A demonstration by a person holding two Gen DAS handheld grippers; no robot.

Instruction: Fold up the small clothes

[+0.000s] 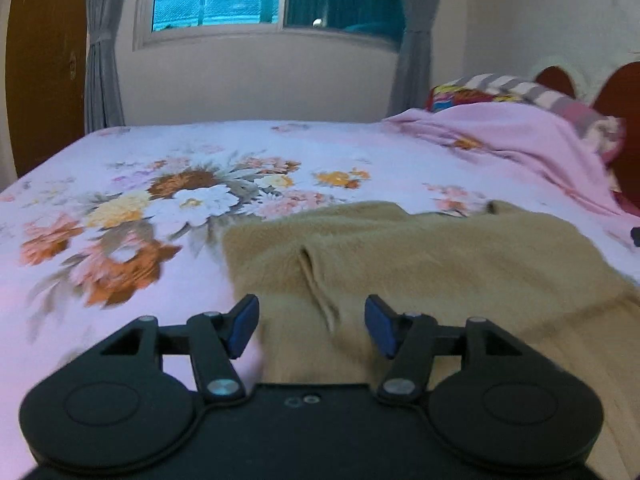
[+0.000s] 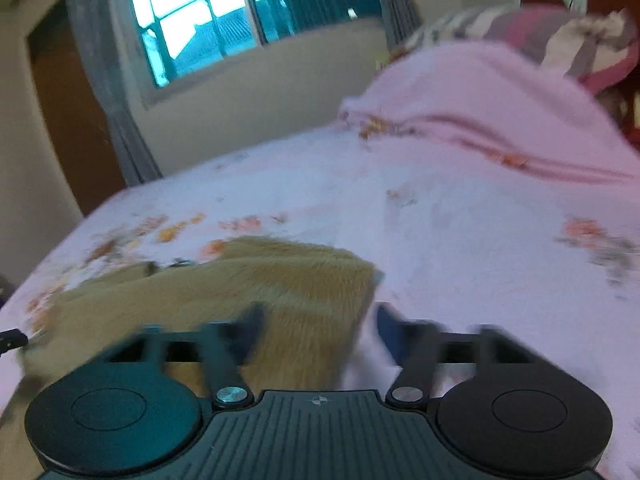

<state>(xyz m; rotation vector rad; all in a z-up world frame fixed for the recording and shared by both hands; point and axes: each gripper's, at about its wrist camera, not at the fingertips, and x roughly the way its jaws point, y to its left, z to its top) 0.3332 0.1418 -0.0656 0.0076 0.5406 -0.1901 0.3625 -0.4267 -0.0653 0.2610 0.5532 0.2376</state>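
A tan fuzzy garment (image 1: 432, 264) lies spread on the floral bedsheet (image 1: 120, 200), with a ridge-like fold near its left part. My left gripper (image 1: 311, 327) is open just above the garment's near left edge, holding nothing. In the right wrist view, which is blurred by motion, the same tan garment (image 2: 288, 292) lies on the bedsheet (image 2: 460, 248), and my right gripper (image 2: 318, 330) is open over its right edge. The left finger is over the fabric and the right finger is over the sheet.
A pink blanket (image 1: 520, 136) and striped pillows (image 1: 520, 90) are heaped at the far right by a dark red headboard (image 1: 624, 120). A window with grey curtains (image 1: 104, 52) is behind the bed. A small dark object (image 1: 635, 236) lies at the right edge.
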